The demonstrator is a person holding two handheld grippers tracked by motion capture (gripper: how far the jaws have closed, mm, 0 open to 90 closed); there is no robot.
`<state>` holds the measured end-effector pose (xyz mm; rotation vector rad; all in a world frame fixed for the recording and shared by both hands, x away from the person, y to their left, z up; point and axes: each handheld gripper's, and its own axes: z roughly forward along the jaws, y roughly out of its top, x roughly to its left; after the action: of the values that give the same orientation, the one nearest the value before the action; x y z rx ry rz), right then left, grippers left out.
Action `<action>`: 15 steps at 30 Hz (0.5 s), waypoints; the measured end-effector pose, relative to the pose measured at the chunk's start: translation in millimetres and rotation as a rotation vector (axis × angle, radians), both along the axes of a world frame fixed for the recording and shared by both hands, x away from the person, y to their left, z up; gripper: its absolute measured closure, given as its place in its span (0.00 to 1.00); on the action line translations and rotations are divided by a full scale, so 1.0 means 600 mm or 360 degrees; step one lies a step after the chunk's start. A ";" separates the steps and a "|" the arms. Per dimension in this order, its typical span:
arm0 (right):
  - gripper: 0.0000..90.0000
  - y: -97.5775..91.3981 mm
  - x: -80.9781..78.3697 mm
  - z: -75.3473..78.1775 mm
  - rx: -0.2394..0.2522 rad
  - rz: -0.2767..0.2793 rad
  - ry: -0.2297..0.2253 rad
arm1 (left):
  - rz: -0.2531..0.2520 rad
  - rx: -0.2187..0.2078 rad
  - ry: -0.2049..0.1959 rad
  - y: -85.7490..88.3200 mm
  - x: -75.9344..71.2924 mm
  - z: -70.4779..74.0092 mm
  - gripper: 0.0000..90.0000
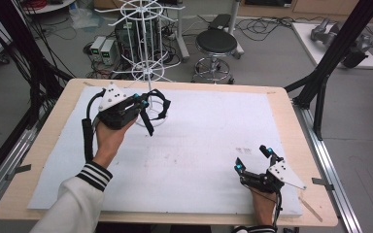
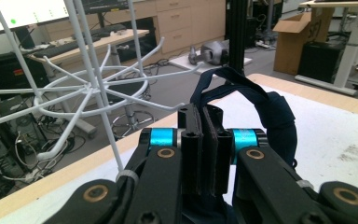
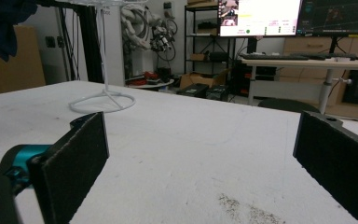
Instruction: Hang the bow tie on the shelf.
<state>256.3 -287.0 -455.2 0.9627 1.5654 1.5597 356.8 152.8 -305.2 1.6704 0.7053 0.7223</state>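
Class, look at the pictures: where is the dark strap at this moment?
In the high view the dark strap is clamped in the left gripper, held up at the table's far left, right beside the white wire rack.

You are pinching a dark navy strap [image 2: 242, 93] in your left tool [image 2: 204, 140]; it is looping up ahead of the jaws and hanging beside the white wire rack [image 2: 93, 84], just beyond that tool's tips.

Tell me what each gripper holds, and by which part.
The left gripper pinches a dark blue strap near one end of its loop. The right gripper is open, holding nothing.
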 end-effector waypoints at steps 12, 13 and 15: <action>0.02 0.000 0.000 0.000 -0.0003 0.0001 -0.0003 | 0.0092 0.0006 0.0016 0.000 0.021 -0.004 0.95; 0.02 0.000 0.000 0.000 -0.0003 0.0001 -0.0003 | 0.0102 0.0006 0.0014 0.000 0.023 -0.005 0.95; 0.02 0.000 0.000 0.000 -0.0003 0.0001 -0.0004 | 0.0122 0.0003 0.0011 -0.001 0.025 -0.006 0.95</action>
<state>256.3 -287.1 -455.2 0.9592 1.5655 1.5588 372.0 152.4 -308.6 1.6557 0.7771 0.7716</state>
